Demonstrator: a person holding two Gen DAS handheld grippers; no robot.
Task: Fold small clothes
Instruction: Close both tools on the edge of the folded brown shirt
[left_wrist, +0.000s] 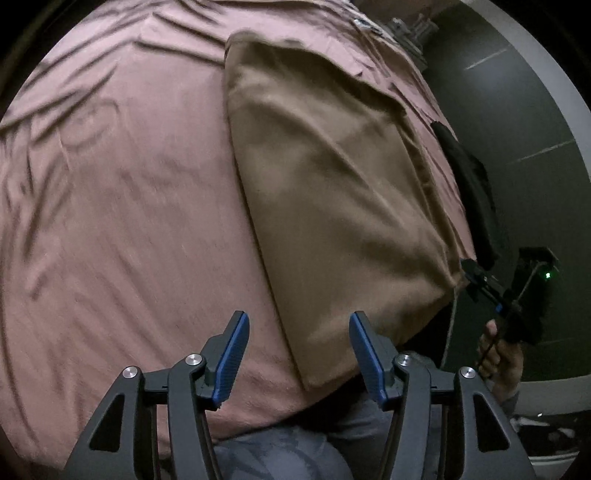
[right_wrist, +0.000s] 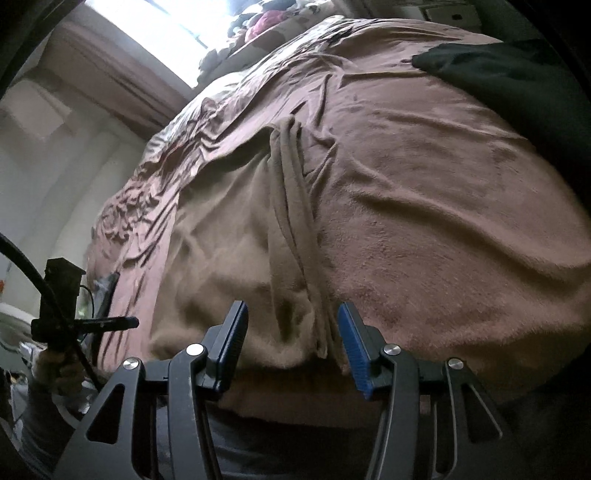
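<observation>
Bed (left_wrist: 122, 206) wearing a wrinkled dusty-pink sheet (right_wrist: 443, 177). Tan garment (left_wrist: 332, 206) lying flat on the sheet, folded, edges running toward the near bed edge. Dark cloth (right_wrist: 517, 70) sitting on the sheet at the far right corner, well apart from the garment.

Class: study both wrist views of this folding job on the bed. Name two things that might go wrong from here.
1. The tan cloth lies at the bed's near edge; a tug might drag it off.
2. Both grippers, left and right, stand open with nothing held, so the bunched ridge of folds could stay creased if only flattened.
</observation>
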